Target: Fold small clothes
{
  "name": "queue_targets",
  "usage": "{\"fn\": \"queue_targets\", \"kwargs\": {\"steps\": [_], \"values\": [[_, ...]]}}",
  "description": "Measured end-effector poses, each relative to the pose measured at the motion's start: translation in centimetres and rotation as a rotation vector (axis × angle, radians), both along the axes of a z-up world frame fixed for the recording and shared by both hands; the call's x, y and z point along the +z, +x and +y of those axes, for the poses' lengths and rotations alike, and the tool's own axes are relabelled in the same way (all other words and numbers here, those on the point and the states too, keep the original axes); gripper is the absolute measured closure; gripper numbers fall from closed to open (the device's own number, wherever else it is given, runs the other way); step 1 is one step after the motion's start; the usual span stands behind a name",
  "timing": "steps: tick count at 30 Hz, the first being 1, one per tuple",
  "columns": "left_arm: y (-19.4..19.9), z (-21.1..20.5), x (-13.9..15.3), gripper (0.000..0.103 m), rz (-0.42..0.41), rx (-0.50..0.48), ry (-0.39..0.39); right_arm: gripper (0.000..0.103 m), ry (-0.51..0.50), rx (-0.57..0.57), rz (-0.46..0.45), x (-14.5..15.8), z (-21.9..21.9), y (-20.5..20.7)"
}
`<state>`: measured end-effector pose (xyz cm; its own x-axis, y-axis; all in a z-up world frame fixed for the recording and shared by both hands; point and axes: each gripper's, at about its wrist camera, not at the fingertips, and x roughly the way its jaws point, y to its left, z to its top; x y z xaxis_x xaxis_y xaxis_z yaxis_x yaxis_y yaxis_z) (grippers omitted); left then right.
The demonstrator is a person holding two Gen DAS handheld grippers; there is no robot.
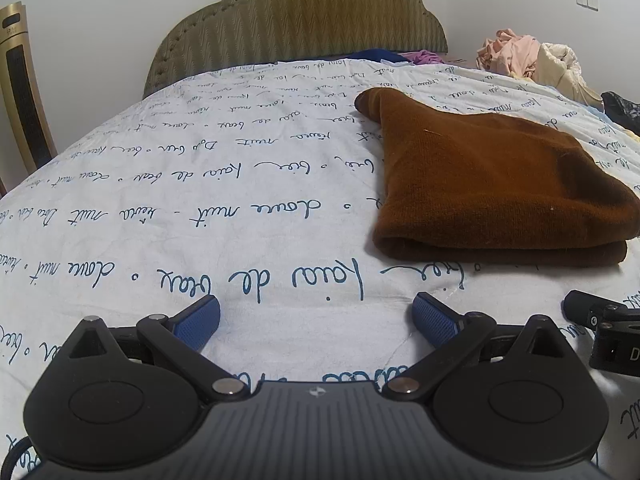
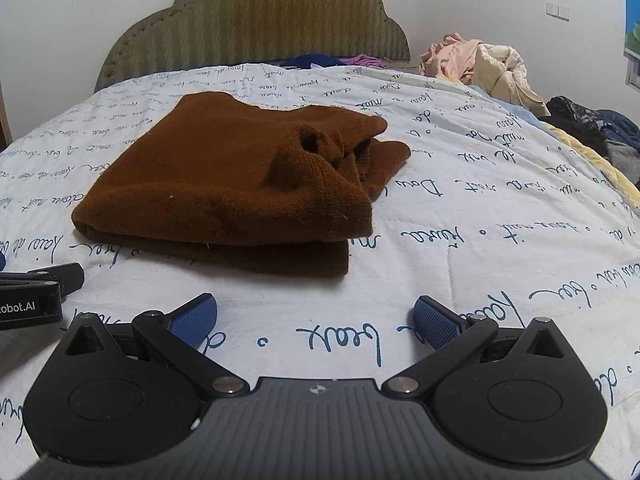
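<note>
The brown sweater (image 2: 224, 184) lies folded in layers on the bed (image 2: 480, 208), a sleeve bunched at its right side. Left gripper (image 1: 316, 320) and right gripper (image 2: 316, 320) rest near it, fingers spread, empty. Unfolded clothes (image 2: 476, 60) wait far right.

Both views are evenly and rather dimly lit by soft indoor light from above, with a cool, bluish cast on the white quilt (image 1: 200, 200) and no glare apart from small glints on the metal pivots. The brown folded garment (image 2: 224, 184) throws only a thin soft shadow along its near edge and its folds sink into near-black, while the fisheye lens bows the bed and the wall (image 1: 80, 40) strongly toward dark vignetted corners. Focus is sharp in the middle, and the far clothes pile (image 2: 480, 64) looks slightly soft and grainy.
</note>
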<state>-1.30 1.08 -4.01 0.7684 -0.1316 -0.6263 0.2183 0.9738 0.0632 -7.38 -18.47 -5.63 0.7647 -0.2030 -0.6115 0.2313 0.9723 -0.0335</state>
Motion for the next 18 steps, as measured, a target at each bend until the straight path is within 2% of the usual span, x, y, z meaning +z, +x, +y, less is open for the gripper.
{"fn": "queue_targets", "kwargs": {"steps": [18], "values": [[0.00,0.01,-0.02,0.000,0.001,0.000,-0.002,0.000,0.004,-0.012,-0.002,0.04,0.00,0.01]]}}
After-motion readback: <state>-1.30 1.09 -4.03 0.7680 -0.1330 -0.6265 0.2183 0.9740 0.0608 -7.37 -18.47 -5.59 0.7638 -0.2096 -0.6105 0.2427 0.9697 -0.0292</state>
